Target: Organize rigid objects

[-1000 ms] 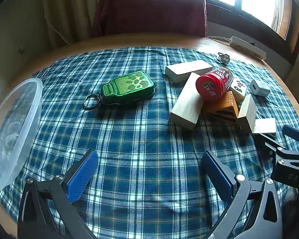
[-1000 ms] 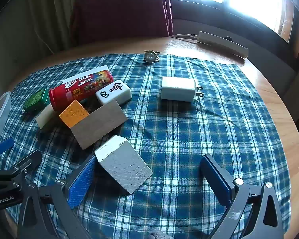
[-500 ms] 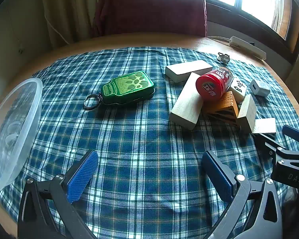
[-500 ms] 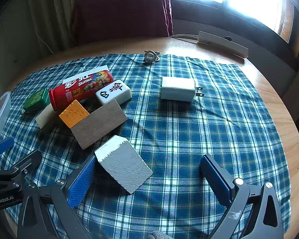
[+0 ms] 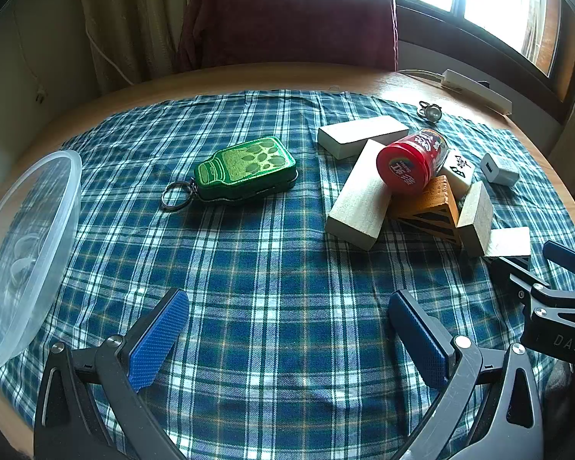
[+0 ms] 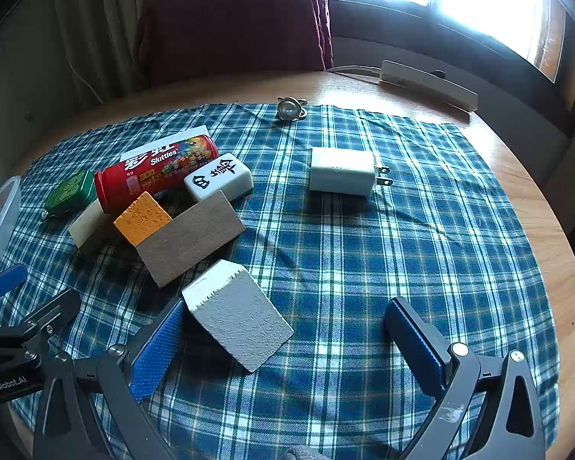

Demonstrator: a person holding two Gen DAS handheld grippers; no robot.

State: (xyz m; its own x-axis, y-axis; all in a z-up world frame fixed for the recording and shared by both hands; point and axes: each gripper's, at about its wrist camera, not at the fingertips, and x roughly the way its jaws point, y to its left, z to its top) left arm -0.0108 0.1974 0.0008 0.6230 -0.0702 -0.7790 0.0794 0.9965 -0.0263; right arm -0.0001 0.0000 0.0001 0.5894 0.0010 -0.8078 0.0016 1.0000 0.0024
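white block (image 6: 237, 329) (beside pad), charger (image 6: 341, 171) apart

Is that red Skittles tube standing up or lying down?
Lying down. The Skittles tube rests on its side, its round red cap propped on a wooden block, with the printed label running sideways along it.

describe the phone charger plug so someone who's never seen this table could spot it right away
Start at the blue plaid cloth on the round wooden table, then look right of the heap around the red Skittles tube. The white charger lies alone, touching nothing. Unlike the wooden blocks, it has two metal prongs sticking from one end.
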